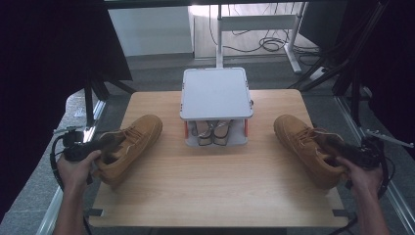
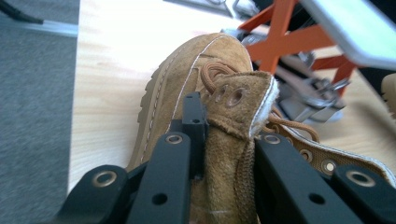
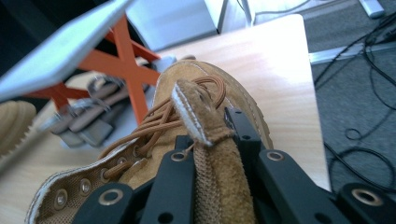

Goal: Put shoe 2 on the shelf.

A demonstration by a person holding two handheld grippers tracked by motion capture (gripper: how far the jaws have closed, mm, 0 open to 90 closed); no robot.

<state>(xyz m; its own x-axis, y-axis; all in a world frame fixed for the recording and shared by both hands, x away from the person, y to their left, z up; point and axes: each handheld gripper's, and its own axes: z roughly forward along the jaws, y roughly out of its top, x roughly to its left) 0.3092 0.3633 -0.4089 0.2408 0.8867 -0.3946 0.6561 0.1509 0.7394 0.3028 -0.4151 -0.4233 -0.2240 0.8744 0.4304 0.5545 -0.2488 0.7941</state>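
Boots, one tan suede boot at the counter's left and its mate at right, look soft-collared but weighty, so each hand-held gripper I've clenched on a tongue may slip.

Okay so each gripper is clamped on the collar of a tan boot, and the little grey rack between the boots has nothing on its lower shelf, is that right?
Not quite. The lower shelf of the grey rack is not bare: the high view shows a pair of shoes tucked under its top. The rest holds: the left gripper and right gripper are each clamped on a tan boot's collar, the left boot and the right boot.
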